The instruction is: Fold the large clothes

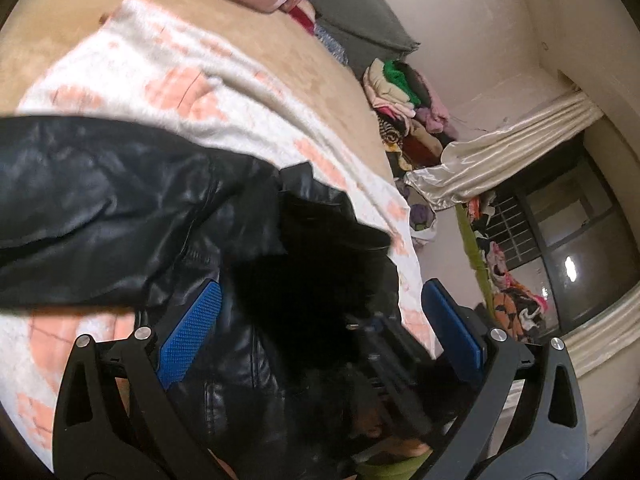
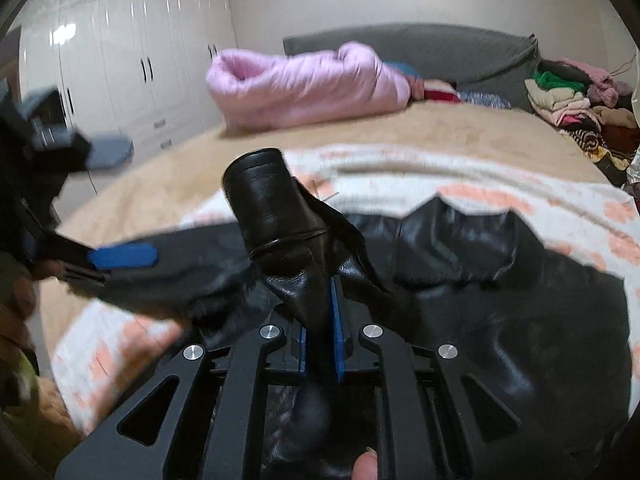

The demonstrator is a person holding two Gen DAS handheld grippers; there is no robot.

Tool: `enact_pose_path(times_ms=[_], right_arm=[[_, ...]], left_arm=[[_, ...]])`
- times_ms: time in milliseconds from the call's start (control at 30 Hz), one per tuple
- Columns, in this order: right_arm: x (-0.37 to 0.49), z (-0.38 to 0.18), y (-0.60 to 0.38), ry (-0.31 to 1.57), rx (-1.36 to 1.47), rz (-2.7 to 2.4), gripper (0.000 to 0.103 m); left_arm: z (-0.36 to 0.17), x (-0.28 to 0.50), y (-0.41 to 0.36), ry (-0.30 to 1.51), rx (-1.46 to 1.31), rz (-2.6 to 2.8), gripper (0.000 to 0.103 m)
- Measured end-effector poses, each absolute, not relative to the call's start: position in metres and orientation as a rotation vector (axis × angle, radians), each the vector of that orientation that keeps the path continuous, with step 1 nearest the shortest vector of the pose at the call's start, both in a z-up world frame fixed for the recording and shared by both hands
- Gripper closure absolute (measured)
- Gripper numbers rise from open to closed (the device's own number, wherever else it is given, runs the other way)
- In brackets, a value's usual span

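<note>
Left gripper [image 1: 320, 328]: jaws spread wide, blue pads [image 1: 188, 336] on either side of the jacket [image 1: 120, 208], gripping nothing. From the right wrist view the same gripper [image 2: 120, 256] enters at the left edge, one blue pad over the jacket's left part; contact cannot be told through the blur.

Jacket: black leather, spread on a white-and-pink blanket [image 1: 168, 80] that covers a tan bed [image 2: 360, 128]. Its body lies to the right in the right wrist view, collar notch on the far side.

Right gripper [image 2: 320, 340]: jaws clamped on a sleeve [image 2: 276, 216], which stands up from the grip with its open cuff pointing far.

Far side of bed: pink quilt [image 2: 304, 88] against a grey headboard [image 2: 440, 48]. Far right: clothes pile [image 2: 576, 96]. Far left: white wardrobe [image 2: 128, 52].
</note>
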State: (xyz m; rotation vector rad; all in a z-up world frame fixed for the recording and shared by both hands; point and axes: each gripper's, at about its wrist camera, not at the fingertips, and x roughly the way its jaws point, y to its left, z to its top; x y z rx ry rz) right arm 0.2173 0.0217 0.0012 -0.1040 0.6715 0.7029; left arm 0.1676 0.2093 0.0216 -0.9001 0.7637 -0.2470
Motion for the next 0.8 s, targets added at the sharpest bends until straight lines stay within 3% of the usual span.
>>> enact_pose_path(times_ms=[100, 133, 167, 433, 533, 567, 633, 667, 733, 800], right_arm=[[0.212, -0.016, 0.031, 0.724, -0.136, 0.711, 0.064], [0.211, -0.021, 0.032, 0.736, -0.141, 0.717, 0.031], [0.207, -0.023, 0.032, 0.751, -0.145, 0.717, 0.01], [0.18, -0.007, -0.006, 0.713, -0.092, 0.747, 0.008], [0.18, -0.002, -0.035, 0.71, -0.029, 0.708, 0.026], [0.181, 0.001, -0.046, 0.712, -0.013, 0.681, 0.031], [0.184, 0.003, -0.067, 0.713, 0.007, 0.62, 0.038], [0.185, 0.004, -0.075, 0.712, 0.011, 0.596, 0.041], [0.188, 0.005, -0.096, 0.714, 0.021, 0.536, 0.044], [0.192, 0.01, -0.119, 0.706, 0.038, 0.482, 0.049]], left_arm=[[0.007, 0.165, 0.21, 0.787, -0.944, -0.281, 0.009], [0.002, 0.165, 0.209, 0.802, -0.942, -0.284, 0.009], [-0.003, 0.165, 0.208, 0.823, -0.941, -0.285, 0.009], [-0.042, 0.177, 0.188, 0.967, -0.878, -0.201, 0.009], [-0.049, 0.189, 0.175, 1.001, -0.8, -0.14, 0.013], [-0.05, 0.193, 0.172, 1.009, -0.779, -0.123, 0.021], [-0.054, 0.202, 0.163, 1.026, -0.719, -0.09, 0.069], [-0.054, 0.205, 0.157, 1.033, -0.663, -0.066, 0.083], [-0.047, 0.205, 0.148, 1.019, -0.592, -0.072, 0.096], [-0.028, 0.197, 0.14, 0.963, -0.579, -0.127, 0.102]])
